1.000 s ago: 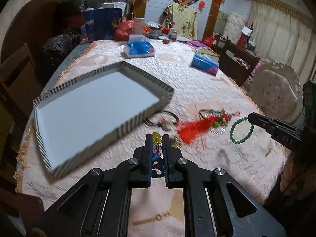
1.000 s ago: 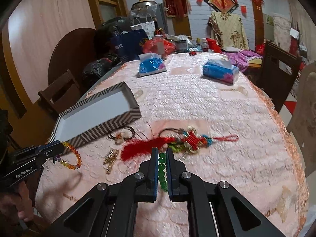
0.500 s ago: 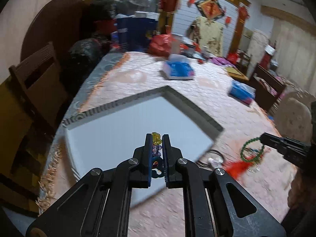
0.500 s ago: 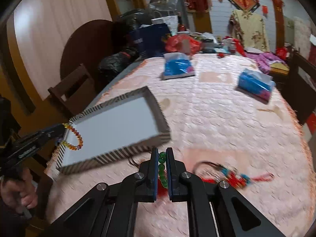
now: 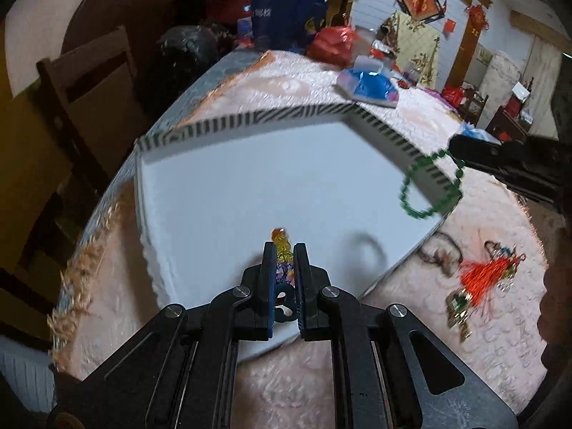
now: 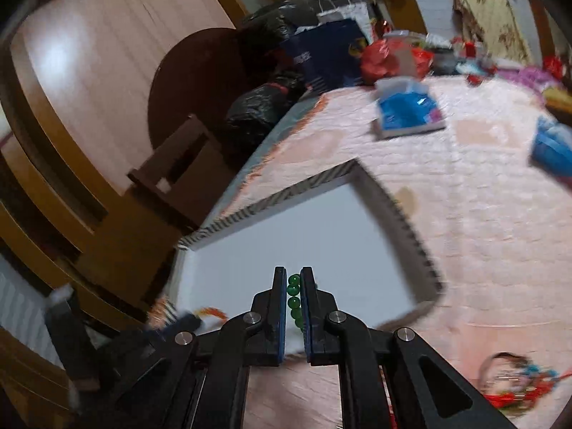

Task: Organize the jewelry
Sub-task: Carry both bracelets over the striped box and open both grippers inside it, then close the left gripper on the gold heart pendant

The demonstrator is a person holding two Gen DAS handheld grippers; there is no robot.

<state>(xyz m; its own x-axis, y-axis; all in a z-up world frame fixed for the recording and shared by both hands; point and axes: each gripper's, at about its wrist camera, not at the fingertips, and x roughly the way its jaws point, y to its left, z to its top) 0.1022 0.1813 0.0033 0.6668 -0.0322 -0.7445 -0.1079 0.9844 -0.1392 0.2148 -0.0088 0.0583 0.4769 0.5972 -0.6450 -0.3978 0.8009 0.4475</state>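
My left gripper [image 5: 285, 250] is shut on a multicoloured bead bracelet [image 5: 282, 246] and holds it over the near part of a shallow striped box [image 5: 250, 118] with a white floor. My right gripper [image 6: 294, 275] is shut on a green bead bracelet [image 6: 294, 290]. In the left wrist view this green bracelet [image 5: 429, 187] hangs as a loop over the box's right wall. The same box shows in the right wrist view [image 6: 271, 202]. The left gripper appears blurred at lower left of the right wrist view [image 6: 178, 323].
A red tassel ornament with beads [image 5: 481, 279] and a dark cord piece [image 5: 438, 254] lie on the pink tablecloth right of the box. Blue tissue packs [image 5: 370, 84] lie farther back. A wooden chair [image 5: 89, 82] stands left of the table. Bags crowd the far end.
Both grippers have moved left and forward with their bracelets, from beside the box to over it. The green bracelet now hangs over the box's right wall.
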